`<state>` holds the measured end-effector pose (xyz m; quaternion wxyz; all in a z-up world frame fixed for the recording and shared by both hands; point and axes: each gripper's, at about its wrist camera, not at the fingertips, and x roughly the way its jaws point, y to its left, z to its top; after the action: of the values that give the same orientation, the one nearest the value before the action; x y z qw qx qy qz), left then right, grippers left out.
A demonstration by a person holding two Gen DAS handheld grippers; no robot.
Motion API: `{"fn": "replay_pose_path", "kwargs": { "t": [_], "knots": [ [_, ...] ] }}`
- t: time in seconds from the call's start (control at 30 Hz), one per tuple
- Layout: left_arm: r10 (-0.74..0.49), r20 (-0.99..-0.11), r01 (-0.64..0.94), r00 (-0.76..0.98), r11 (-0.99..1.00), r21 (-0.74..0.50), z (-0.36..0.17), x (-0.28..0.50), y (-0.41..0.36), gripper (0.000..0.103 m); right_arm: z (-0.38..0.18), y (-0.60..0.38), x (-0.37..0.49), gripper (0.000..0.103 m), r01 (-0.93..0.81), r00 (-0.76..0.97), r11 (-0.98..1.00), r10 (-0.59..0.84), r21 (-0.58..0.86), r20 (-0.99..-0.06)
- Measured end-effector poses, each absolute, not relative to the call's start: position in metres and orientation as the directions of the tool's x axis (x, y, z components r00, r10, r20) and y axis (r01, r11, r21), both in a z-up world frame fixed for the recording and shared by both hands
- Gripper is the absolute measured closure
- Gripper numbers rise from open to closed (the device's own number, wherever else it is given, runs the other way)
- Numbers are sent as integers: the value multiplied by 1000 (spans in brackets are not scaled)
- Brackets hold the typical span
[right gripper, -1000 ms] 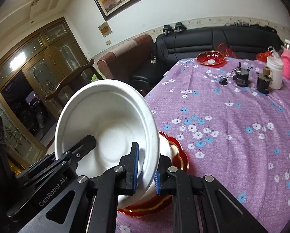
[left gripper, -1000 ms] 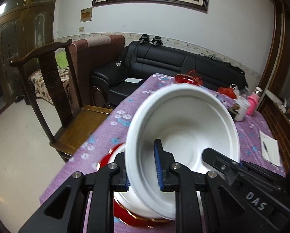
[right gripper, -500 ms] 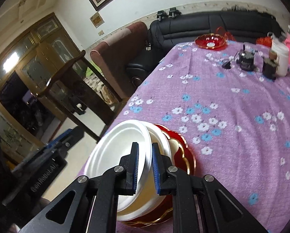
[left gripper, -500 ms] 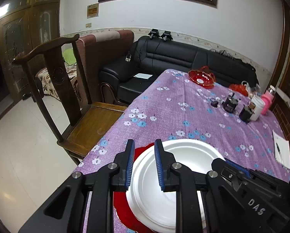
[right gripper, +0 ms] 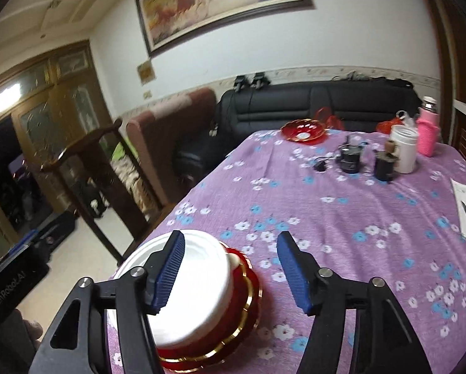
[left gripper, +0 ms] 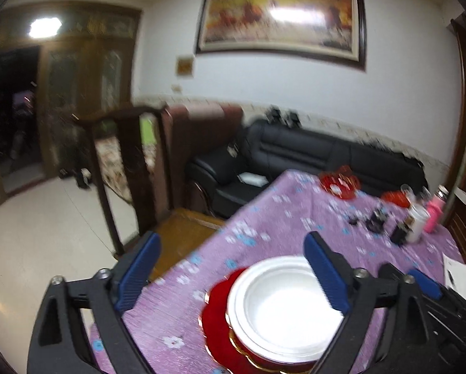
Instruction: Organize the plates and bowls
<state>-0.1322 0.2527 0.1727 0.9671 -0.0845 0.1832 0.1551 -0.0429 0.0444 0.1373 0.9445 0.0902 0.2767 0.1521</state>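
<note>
White bowl [left gripper: 290, 311] on red plate [left gripper: 216, 321] (gold-rimmed), purple floral tablecloth [right gripper: 342, 218].

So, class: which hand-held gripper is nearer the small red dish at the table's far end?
Neither is clearly nearer. The left hand-held gripper and right hand-held gripper both hang open over the white bowl, far from the small red dish.

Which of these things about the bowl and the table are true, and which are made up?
1. The white bowl sits on a red plate. True.
2. The left gripper is squeezing the bowl. False: its fingers are spread wide and hold nothing.
3. The right gripper is open. True.
4. The tablecloth is plain green. False: it is purple with small flowers.
5. Another red dish sits at the far end of the table. True.
6. The pink bottle stands inside the white bowl. False: it stands at the far end, near a white cup.
</note>
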Motion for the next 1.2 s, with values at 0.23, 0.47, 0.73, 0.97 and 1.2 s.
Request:
{"fn": "replay_pose_path", "kwargs": {
  "t": [0.23,0.47,0.73,0.97,1.2],
  "knots": [
    [322,-266,-359,909,928,-103,185,-169,234,0,127,25,-76,31,-207,817,941,317,270,-482],
    [333,-326,-381,885,920,-92,182,-178,221,0,117,17,-111,27,-200,830,948,298,247,-471],
    [285,-378,-346,881,933,-102,179,-190,210,0,117,17,-137,22,-217,840,952,294,214,-456],
    [258,-418,-315,871,946,-74,172,-194,202,0,116,30,-157,20,-258,843,954,301,155,-445],
    [229,-458,-298,859,951,-85,166,-192,203,0,112,44,-164,19,-291,840,952,304,100,-449]
  ]
}}
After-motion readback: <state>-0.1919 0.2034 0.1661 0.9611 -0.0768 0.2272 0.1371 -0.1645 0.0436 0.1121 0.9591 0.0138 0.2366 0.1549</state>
